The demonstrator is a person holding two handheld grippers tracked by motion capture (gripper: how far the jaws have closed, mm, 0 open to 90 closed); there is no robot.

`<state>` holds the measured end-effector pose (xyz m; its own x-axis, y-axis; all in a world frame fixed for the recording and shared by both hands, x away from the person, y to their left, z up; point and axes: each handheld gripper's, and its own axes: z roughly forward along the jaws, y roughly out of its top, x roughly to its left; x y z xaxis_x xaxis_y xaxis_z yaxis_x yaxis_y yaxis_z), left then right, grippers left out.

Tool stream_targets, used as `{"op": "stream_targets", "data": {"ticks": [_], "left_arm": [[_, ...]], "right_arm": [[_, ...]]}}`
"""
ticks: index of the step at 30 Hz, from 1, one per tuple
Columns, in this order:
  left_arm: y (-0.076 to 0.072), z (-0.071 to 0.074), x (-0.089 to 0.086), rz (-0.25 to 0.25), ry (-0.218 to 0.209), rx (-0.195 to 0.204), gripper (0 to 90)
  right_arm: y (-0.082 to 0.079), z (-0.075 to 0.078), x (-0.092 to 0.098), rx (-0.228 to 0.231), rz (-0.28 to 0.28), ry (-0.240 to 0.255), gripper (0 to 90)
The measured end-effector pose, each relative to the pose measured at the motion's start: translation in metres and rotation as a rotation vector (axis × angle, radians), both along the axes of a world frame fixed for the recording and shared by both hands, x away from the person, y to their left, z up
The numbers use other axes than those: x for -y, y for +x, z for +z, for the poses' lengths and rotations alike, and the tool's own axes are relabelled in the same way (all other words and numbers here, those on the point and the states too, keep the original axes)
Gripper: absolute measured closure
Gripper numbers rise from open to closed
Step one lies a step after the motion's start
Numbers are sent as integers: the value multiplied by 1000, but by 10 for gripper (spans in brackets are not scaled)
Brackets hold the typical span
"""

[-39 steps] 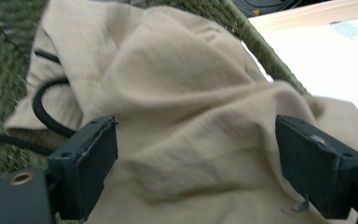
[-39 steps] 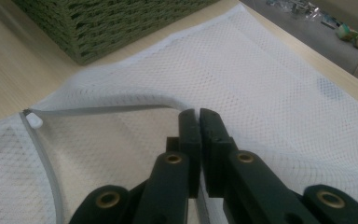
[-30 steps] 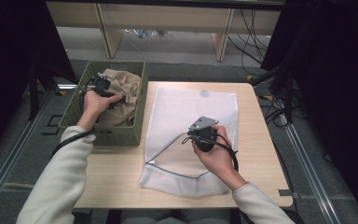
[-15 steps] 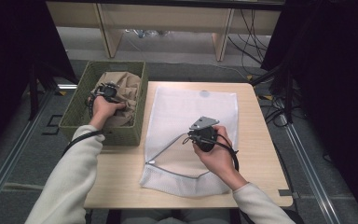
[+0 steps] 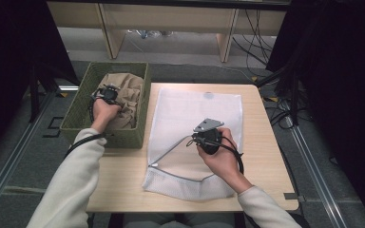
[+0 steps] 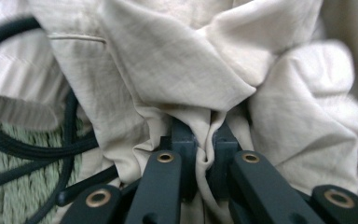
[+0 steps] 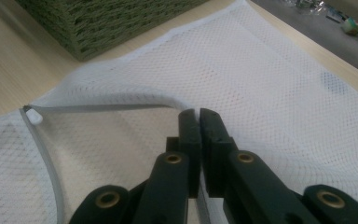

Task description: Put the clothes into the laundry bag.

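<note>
A crumpled beige cloth (image 5: 129, 92) fills the green woven basket (image 5: 78, 111) at the table's left. My left gripper (image 5: 108, 93) reaches down into it. Its jaws have just been closing, and in the left gripper view they pinch a fold of the beige cloth (image 6: 191, 70) at the left gripper's (image 6: 204, 135) tips. A white mesh bag (image 5: 197, 107) lies flat on the table, its grey zipper edge (image 5: 170, 148) gaping. My right gripper (image 5: 198, 141) rests on the bag, shut on the zipper edge (image 7: 98, 108) of the mesh bag (image 7: 270, 79); the right gripper's (image 7: 199, 116) jaws meet.
The wooden table (image 5: 261, 142) has bare surface to the right of the bag and along its front left. The basket's corner (image 7: 98, 23) stands just beyond the bag. Cables (image 5: 280, 109) lie on the floor at the right, and shelf legs (image 5: 225, 42) stand behind.
My left hand has dropped lower into the basket and its jaws have shut on the beige cloth. My right hand and the mesh bag have stayed put.
</note>
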<state>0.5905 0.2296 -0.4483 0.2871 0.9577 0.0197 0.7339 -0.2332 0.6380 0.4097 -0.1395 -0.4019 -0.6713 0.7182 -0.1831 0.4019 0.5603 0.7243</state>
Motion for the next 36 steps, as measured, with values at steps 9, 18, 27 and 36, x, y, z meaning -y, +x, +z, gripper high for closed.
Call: {"op": "stream_targets", "data": {"ticks": [9, 18, 27, 36], "left_arm": [[-21, 25, -10, -55, -192, 313, 850], [-36, 36, -21, -43, -326, 532, 852], [-51, 49, -20, -64, -366, 659, 852], [-62, 74, -22, -78, -374, 763, 854]], "right_arm": [[2, -1, 1, 6, 6, 1, 891], [1, -1, 1, 1, -15, 9, 892], [0, 0, 2, 1, -22, 13, 892], [2, -1, 3, 12, -12, 9, 892]]}}
